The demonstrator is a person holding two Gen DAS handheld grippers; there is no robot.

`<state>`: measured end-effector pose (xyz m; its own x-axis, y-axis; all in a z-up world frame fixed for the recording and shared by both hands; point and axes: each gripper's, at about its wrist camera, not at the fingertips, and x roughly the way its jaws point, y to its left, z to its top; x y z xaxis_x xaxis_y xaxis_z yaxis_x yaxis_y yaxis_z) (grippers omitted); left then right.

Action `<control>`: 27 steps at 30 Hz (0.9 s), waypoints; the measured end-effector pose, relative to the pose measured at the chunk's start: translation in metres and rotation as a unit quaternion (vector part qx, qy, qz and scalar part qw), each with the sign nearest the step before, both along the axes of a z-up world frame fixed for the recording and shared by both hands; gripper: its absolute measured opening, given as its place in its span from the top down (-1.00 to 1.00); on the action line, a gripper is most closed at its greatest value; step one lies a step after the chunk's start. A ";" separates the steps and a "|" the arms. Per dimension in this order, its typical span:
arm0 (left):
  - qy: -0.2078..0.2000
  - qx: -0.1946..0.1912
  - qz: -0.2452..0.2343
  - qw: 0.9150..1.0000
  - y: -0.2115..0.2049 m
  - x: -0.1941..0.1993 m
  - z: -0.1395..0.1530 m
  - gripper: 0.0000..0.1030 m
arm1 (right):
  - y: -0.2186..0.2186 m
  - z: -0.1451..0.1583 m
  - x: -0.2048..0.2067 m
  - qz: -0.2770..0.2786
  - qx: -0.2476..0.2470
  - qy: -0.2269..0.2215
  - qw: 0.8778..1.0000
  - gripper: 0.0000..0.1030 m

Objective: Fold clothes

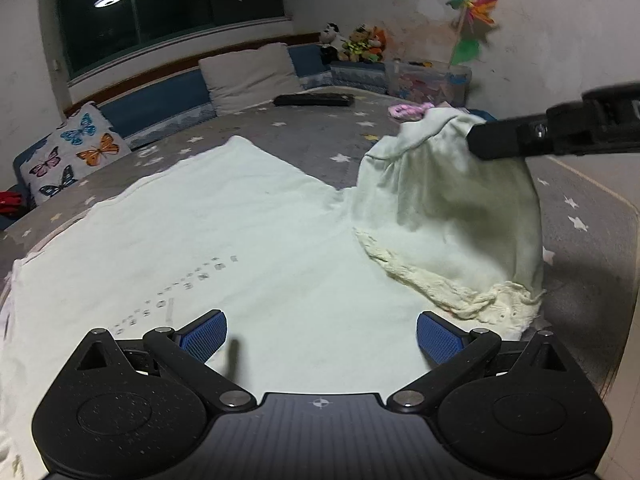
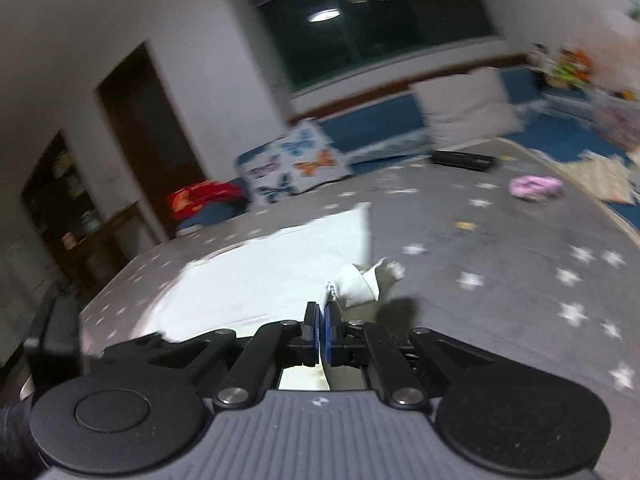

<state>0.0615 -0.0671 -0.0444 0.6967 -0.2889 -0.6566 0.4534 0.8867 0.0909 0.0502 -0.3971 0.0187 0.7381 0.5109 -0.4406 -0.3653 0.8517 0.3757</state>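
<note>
A pale white garment (image 1: pixel 224 236) lies spread flat on the grey star-patterned mat (image 1: pixel 312 136). Its right part, with a lace-trimmed edge (image 1: pixel 452 284), is lifted up off the mat. My right gripper (image 1: pixel 478 146) comes in from the right in the left wrist view and is shut on the top of that lifted cloth. In the right wrist view its blue pads (image 2: pixel 322 320) pinch a bunched bit of the garment (image 2: pixel 360 280), with the flat part (image 2: pixel 280 264) beyond. My left gripper (image 1: pixel 322 336) is open and empty, low over the garment's near part.
Pillows, one with butterflies (image 1: pixel 74 152) and one white (image 1: pixel 252 76), line the far edge. A black remote (image 1: pixel 314 100), a pink item (image 1: pixel 408 110), stuffed toys (image 1: pixel 354 42) and a clear storage box (image 1: pixel 430 80) lie at the back. A doorway (image 2: pixel 148 128) is far left.
</note>
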 end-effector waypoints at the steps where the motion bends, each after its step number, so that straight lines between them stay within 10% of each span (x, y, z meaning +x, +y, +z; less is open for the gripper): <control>1: -0.003 -0.002 0.006 1.000 0.006 -0.001 0.002 -1.00 | 0.008 0.001 0.001 0.014 -0.002 -0.002 1.000 0.96; 14: -0.021 -0.018 0.093 0.995 0.062 0.002 0.020 -1.00 | 0.046 -0.027 -0.003 0.108 -0.009 0.049 0.993 0.83; 27: -0.019 -0.013 0.026 0.999 0.017 0.004 0.015 -1.00 | -0.002 -0.052 -0.009 0.023 -0.055 0.094 0.994 0.79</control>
<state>0.0652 -0.0499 -0.0291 0.7354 -0.2678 -0.6224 0.4029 0.9114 0.0839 0.0411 -0.3991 -0.0332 0.6146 0.4827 -0.6239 -0.3367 0.8758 0.3458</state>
